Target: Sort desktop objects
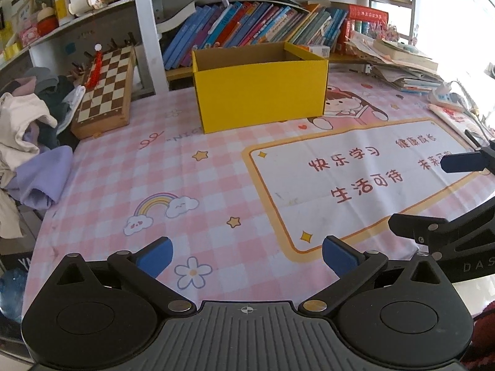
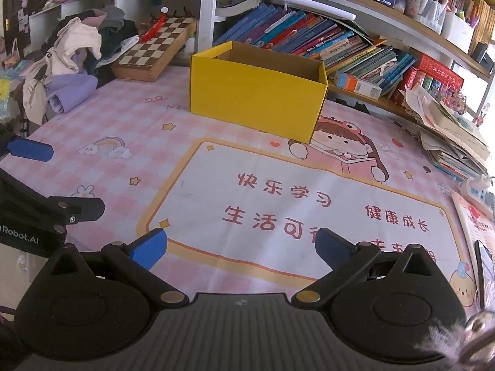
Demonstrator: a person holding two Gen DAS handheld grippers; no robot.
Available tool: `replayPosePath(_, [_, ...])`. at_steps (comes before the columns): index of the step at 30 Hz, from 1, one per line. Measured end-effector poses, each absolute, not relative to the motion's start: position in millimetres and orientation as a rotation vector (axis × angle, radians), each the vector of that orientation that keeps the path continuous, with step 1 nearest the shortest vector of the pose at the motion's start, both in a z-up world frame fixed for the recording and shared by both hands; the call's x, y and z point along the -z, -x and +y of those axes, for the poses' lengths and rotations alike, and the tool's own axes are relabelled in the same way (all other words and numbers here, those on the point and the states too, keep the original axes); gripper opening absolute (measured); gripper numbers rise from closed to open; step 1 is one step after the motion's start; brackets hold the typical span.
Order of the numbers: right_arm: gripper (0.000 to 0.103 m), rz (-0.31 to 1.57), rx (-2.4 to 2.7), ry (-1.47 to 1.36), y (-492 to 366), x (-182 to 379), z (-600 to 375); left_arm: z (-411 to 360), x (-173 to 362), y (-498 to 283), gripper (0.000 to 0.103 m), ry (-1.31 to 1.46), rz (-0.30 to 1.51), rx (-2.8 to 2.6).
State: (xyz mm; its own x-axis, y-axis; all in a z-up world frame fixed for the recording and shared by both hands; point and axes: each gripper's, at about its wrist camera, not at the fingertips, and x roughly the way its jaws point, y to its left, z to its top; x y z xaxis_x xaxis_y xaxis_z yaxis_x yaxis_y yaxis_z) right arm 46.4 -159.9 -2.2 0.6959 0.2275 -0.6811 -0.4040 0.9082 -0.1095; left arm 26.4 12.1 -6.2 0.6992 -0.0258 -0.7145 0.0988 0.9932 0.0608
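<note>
yellow cardboard box [image 1: 260, 92] stands open at the desk's [image 1: 216, 179] far side; your left gripper [image 1: 247, 258] and right gripper [image 2: 241, 247], fingers apart and empty, hover before it. risk: no loose object shows near the box, so reaching blind may snag the clothes [image 1: 27, 130] left of it.

Desk under pink checked mat [image 1: 216, 185]; white-framed shelving [image 2: 210, 9] behind, books [image 1: 247, 24] leaning on lower shelf. Clothes heap [image 2: 74, 52] at left edge. Bright daylight from right (blown out).
</note>
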Motion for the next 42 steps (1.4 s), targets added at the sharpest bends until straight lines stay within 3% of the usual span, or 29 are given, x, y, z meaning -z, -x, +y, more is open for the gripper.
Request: replayPosePath(42, [0.103,0.717,-0.374,0.275,-48.9,1.8,-159.6,14.2,2.4,-24.6,0.103,-0.113,0.77,0.067])
